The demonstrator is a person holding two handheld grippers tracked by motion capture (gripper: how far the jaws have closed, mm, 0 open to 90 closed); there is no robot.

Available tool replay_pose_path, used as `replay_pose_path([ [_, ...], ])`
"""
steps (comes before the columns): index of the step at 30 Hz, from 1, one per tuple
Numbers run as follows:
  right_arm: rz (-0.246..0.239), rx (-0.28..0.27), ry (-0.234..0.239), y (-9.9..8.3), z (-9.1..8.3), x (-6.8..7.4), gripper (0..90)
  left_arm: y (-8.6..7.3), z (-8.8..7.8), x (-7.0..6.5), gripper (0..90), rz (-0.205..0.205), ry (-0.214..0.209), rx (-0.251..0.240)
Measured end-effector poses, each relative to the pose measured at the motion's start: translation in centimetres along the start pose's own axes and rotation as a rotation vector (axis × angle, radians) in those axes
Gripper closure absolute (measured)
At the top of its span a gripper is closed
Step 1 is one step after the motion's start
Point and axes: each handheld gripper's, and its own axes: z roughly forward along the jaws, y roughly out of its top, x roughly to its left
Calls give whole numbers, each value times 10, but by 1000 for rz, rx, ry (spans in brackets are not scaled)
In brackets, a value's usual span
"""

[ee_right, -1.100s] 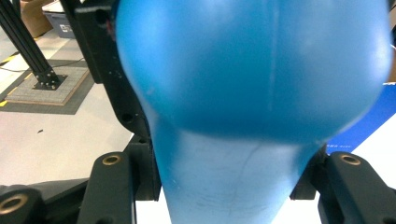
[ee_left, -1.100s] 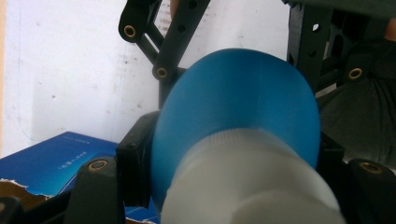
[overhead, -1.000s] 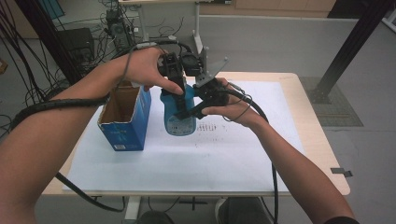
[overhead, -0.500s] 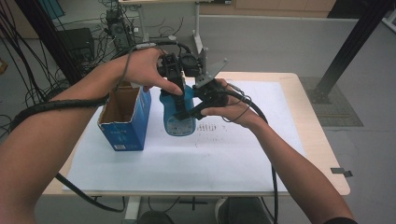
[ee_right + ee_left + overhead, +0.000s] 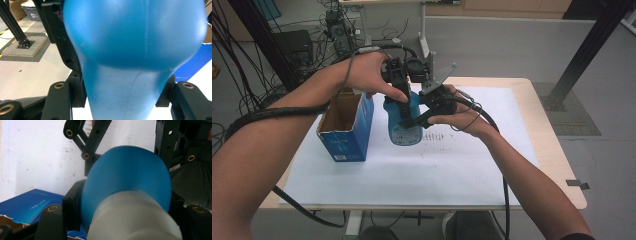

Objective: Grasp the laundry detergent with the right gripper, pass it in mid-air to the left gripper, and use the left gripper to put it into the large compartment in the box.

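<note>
Blue plastic bottle (image 5: 404, 120) stands on the white sheet over the desk (image 5: 532, 165), just right of an open blue carton (image 5: 346, 127), and both tools have hold of it. The left tool (image 5: 399, 92) comes down from above and is closed around the bottle's upper part, just below its pale ribbed cap (image 5: 132, 217); in the left gripper view the black jaws press against the blue shoulder (image 5: 125, 175) on either side. The right tool (image 5: 419, 119) comes in from the side and is clamped on the narrower waist of the body (image 5: 125, 95), jaws snug against both flanks.

By my reading, the step in hand is steadying or lifting the bottle with a two-handed grip, probably to work on the cap or to carry it to the carton. If it goes to the carton, the next move calls for lifting straight up, keeping it upright, and clearing the carton's torn top edge.

Little stands in the way: the carton's near wall is the closest obstacle, and the two tools crowd each other. Cables, stands and a dark post lie beyond the desk, well apart.
</note>
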Motion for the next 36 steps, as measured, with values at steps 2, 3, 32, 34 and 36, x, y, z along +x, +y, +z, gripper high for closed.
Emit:
replay_pose_path([
  [2, -1, 0, -5, 0, 0, 0, 422, 0, 0, 0, 355, 2, 1, -2],
  [3, -2, 0, -8, 0, 0, 0, 422, -1, 0, 0, 355, 1, 1, -2],
  [32, -5, -7, -8, -1, 3, 1, 417, -3, 1, -1, 355, -3, 5, 2],
  [34, -5, -7, -8, -1, 3, 1, 416, -3, 1, -1, 356, -4, 7, 3],
  [36, -7, -11, -11, -1, 2, 0, 414, -3, 1, -1, 356, -3, 9, 4],
])
